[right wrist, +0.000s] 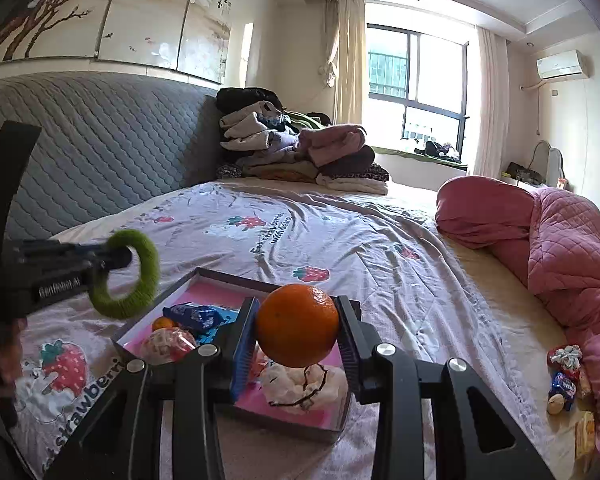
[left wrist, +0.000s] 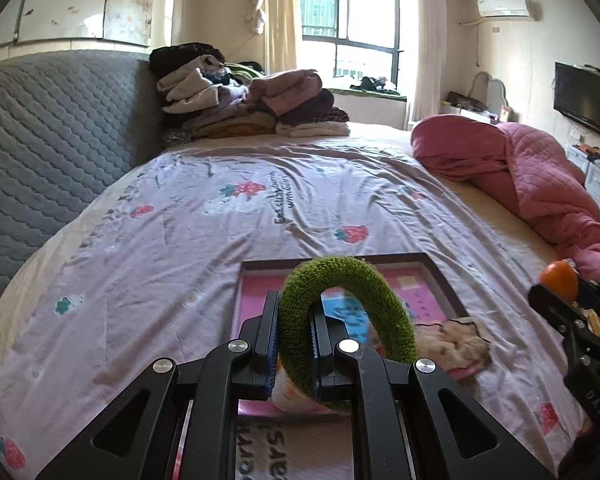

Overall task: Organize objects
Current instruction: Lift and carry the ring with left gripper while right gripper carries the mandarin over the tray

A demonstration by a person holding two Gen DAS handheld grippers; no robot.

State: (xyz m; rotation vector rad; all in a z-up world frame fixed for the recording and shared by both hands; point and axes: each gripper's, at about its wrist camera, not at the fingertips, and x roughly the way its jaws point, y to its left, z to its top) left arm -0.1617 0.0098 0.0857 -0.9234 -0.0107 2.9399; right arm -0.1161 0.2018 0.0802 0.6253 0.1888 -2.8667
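**Both grippers loaded above the tray**

Right gripper (right wrist: 298, 326) of mine is clamped on a round orange fruit (right wrist: 298, 325), its pads pressing the fruit from either side, and it hangs over the near right part of the shallow dark-framed tray with the pink floor (right wrist: 236, 280). Directly beneath the fruit lies a crumpled cream cloth piece with dark trim (right wrist: 302, 388), which spills over the tray's right rim in the left wrist view. Further left in the tray sit a blue foil snack packet (right wrist: 194, 316), a small orange fruit (right wrist: 163, 323) and a pink-and-white wrapped ball (right wrist: 168, 343).

My left gripper (left wrist: 294, 344) is shut on a fuzzy green ring (left wrist: 346, 328), pinching one side of the loop so the ring stands upright with its hole facing sideways across the tray. It hovers over the tray's left near edge, so the left hand is closer to the bare pink floor at the back of the tray.

I judge both drops to be short and downward. The tray's raised frame is the edge to clear, and the orange could roll if it lands on the cloth. Around the tray, the strawberry-print bedsheet (right wrist: 340, 248) gives open room; loose wrapped snacks (right wrist: 565, 380) lie well apart to the right beside the pink quilt (right wrist: 560, 240).
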